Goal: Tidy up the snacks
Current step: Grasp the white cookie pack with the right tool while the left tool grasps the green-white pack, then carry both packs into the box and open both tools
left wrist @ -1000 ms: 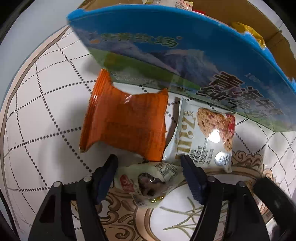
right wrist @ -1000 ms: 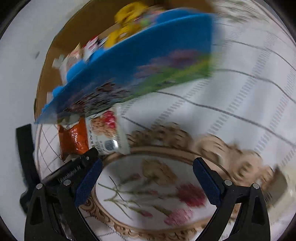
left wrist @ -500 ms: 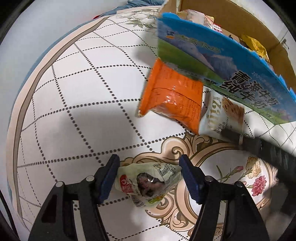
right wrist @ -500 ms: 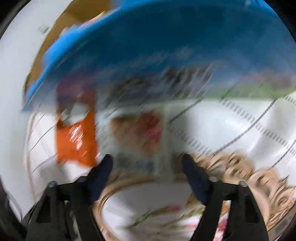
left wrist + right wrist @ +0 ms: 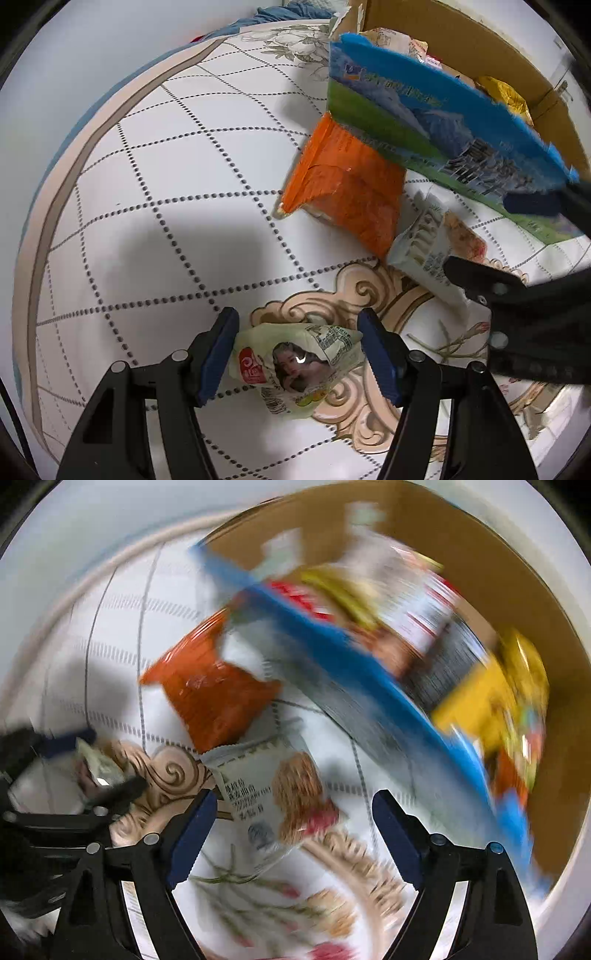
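Your left gripper [image 5: 297, 349] pinches a small pale snack packet [image 5: 295, 363] between its blue pads [image 5: 218, 354], the film crumpled where they press. Judge it light, soft and slippery: hold it across the puffed middle, since the sealed ends would likely slide out, and squeeze gently if the contents are brittle.

Your right gripper [image 5: 291, 834] is spread with nothing between its jaws, and a white biscuit packet [image 5: 273, 794] lies flat on the quilted cloth [image 5: 155, 177] just ahead of its fingers. This packet looks equally light and thin; take it by an edge or across its narrow width.

Ahead of both grippers an orange packet [image 5: 347, 192] touches the biscuit packet, partly under the blue flap [image 5: 424, 110] of a cardboard box [image 5: 480, 44] that already contains snacks. That overhanging flap probably obstructs the way into the box. The right wrist view is blurred.
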{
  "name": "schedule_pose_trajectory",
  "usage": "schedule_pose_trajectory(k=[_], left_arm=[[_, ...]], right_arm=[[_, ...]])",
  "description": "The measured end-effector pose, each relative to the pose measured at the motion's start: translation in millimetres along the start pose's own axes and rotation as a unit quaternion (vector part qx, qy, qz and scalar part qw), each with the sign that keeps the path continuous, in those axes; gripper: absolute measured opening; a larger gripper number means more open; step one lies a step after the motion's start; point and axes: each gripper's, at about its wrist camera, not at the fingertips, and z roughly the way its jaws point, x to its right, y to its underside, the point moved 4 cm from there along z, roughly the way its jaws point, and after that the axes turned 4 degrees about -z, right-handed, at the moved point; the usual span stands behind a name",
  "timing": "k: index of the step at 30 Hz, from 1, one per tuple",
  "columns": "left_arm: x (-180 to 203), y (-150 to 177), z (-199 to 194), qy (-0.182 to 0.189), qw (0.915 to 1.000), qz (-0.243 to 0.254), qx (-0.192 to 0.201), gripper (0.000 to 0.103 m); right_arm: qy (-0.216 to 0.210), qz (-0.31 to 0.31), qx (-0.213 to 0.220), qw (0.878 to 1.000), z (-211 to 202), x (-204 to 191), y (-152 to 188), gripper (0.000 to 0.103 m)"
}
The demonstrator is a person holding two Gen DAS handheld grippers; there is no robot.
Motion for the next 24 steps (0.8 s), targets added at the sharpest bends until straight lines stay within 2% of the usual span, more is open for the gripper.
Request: schedule_pose_trajectory(k=[4, 6, 9, 14, 17, 24], left_arm=[[-3.7, 10.0, -2.0, 0.001, 0.9999, 0.003, 0.010, 0.064], [-3.8, 12.9, -2.3, -0.002, 0.9999, 0.008, 0.014, 0.064], [-4.6, 13.6, -3.4, 0.000, 0.9998, 0.009, 0.017, 0.064], [-2.0, 13.0, -10.8, 0.011, 0.9998, 0.000, 0.014, 0.064], [-4.6, 10.6, -10.9, 0.014, 0.9998, -0.002, 0.012, 0.064], [-8.1, 9.5, -13.2, 0.013, 0.9999, 0.000, 0.004, 0.064]], right_arm=[[-0.032, -0.061, -0.061, 0.996, 29.0, -15.4, -16.1, 0.088], [-0.014, -0.092, -0.091, 0.992, 46.4, -23.6, -16.6, 0.088], [-0.008, -0.097, -0.108, 0.989, 61.4, -26.0, -17.4, 0.088], [-0.027, -0.060, -0.102, 0.993, 63.7, -29.6, -30.2, 0.077], [-0.043, -0.004, -0.100, 0.994, 55.8, -29.6, -26.5, 0.075], [-0.056, 0.121, -0.096, 0.986, 39.9, -20.7, 20.8, 0.074]])
